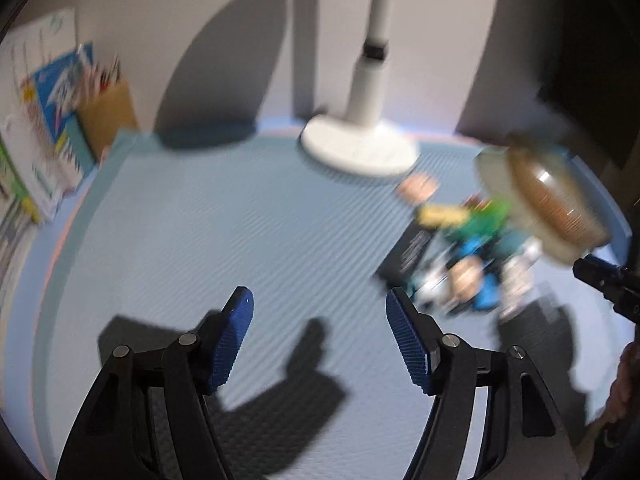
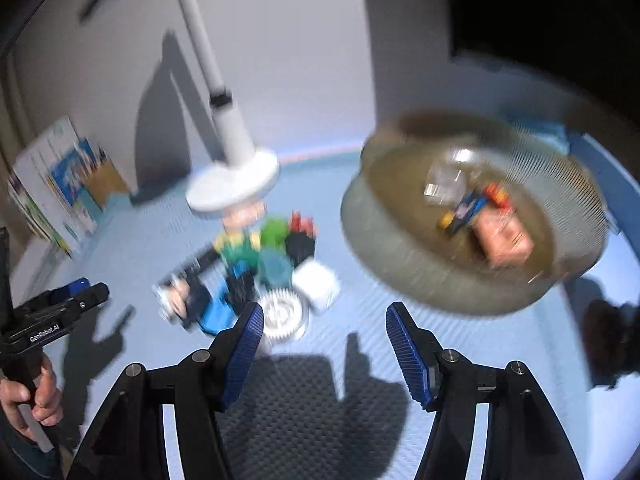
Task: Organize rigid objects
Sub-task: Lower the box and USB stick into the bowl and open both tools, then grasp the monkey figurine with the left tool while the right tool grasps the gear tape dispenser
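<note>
Both frames are smeared, so you're moving fast here, and that's your first hazard. Your right gripper (image 2: pixel 324 344) is spread wide and carrying nothing, low centre of its view, just short of the toy pile (image 2: pixel 256 268) at centre frame. Left gripper (image 1: pixel 320 332) is likewise released and empty over bare mat, with the pile off at its centre right.

Watch that white gear (image 2: pixel 282 316): it sits right at your left blue fingertip, and a sweep at this pace could shove it into the white block (image 2: pixel 318 282) and scatter the heap. The pieces look hard and slick, so I'd expect them to skid on contact, not settle between the pads.

The round tray (image 2: pixel 472 216), upper right of the right-wrist view, already holds a few pieces, including a pinkish block (image 2: pixel 506 240). It reads as tilted, though blur and lens may be doing that; swing wide and you could clip its rim.

The white lamp base (image 2: pixel 234 184) stands just behind the pile, touching or nearly so; I can't tell which. Overreach and you bump it.

Surface is a pale blue ribbed mat (image 1: pixel 224 232) under hard shadows. A plain wall stands behind, with books and a brown box (image 1: pixel 108 116) at upper left.
</note>
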### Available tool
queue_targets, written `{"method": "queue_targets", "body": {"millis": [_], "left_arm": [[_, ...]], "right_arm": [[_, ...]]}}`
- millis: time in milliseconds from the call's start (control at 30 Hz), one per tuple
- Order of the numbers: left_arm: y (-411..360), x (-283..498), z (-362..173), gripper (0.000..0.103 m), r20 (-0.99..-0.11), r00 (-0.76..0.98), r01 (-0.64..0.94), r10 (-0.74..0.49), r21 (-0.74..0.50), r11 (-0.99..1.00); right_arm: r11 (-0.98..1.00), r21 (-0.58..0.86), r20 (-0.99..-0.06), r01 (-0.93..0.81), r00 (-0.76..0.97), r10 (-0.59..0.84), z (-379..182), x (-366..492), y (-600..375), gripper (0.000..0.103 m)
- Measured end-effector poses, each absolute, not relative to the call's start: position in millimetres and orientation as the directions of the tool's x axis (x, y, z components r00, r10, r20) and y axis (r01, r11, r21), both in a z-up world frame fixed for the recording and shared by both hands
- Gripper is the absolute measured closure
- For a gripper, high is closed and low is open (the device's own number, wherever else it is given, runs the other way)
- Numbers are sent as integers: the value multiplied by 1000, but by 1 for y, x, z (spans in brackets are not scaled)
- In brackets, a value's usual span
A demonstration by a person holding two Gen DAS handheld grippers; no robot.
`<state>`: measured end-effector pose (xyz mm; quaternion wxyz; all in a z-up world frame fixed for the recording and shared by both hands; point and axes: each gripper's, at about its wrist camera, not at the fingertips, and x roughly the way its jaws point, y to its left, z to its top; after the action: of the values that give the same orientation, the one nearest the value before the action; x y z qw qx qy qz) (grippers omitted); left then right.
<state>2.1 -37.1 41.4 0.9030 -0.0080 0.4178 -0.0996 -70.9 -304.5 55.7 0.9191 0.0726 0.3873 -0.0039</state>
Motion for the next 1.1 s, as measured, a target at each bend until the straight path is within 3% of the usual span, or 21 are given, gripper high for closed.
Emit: {"method": "queue_targets", "body": {"millis": [300, 500, 800, 933, 1033, 1100], "left_arm": [[-34, -3, 6, 36, -757, 629, 170, -177, -88, 981], [-41, -3, 8, 36, -762, 626, 171, -162, -68, 983], [-44, -3, 9, 36, -768, 620, 180, -157, -55, 982], [-56, -4, 26, 36, -744, 631, 256, -220, -69, 964], [-79, 2, 44, 36, -732, 605, 406, -314, -55, 912], [-95, 9, 46, 33, -746, 563, 500, -355, -35, 866]], "right_arm": [[981, 174, -733, 82, 676, 74, 14, -60, -307, 41], [991, 122, -738, 52, 672, 55, 12, -55, -295, 24], [996, 79, -732, 45, 681, 27, 13, -56, -286, 23], [994, 94, -752, 57, 658, 33, 14, -55, -283, 23], [973, 219, -774, 66, 619, 132, 12, -50, -278, 23], [971, 217, -790, 101, 602, 114, 12, -44, -269, 23]]}}
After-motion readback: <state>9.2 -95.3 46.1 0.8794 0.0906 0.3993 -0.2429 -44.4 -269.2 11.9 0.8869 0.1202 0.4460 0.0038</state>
